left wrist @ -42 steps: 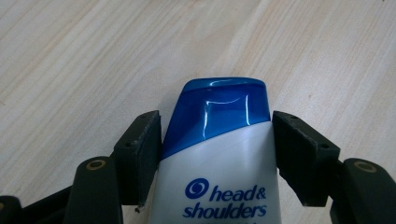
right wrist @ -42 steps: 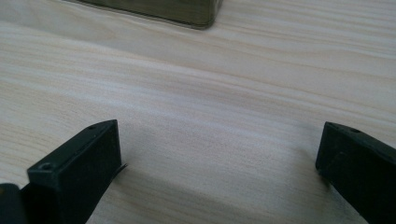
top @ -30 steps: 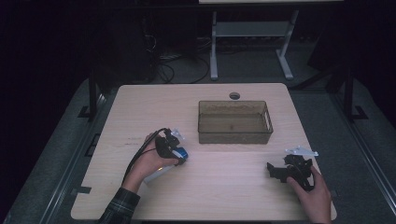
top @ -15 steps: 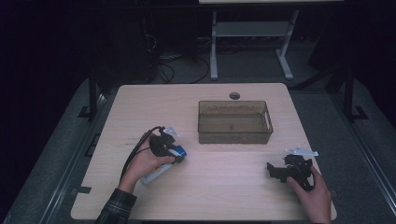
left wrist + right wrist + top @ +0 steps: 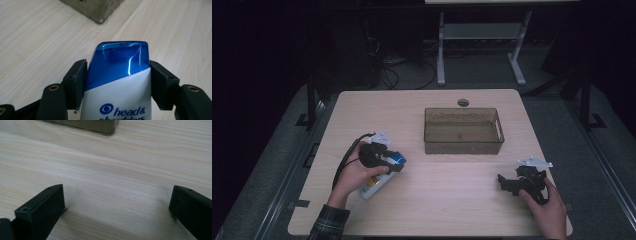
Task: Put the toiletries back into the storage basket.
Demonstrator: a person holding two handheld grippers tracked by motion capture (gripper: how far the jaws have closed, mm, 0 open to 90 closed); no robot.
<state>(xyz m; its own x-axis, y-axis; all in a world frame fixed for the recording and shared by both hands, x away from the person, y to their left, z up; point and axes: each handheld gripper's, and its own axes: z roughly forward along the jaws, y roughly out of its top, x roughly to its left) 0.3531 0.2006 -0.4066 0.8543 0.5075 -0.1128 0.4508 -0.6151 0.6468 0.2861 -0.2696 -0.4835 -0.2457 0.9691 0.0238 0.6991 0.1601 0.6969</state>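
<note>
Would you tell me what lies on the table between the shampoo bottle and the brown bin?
Nothing: the high view shows only bare wooden table between the shampoo bottle and the brown bin.

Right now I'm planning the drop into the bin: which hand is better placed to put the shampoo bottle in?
Left. The left gripper is shut on the shampoo bottle just short of the bin; the right gripper rests open and empty.

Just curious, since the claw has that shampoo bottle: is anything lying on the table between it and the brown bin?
Nothing visible. The left claw grips the shampoo bottle, and bare table lies between it and the brown bin.
</note>
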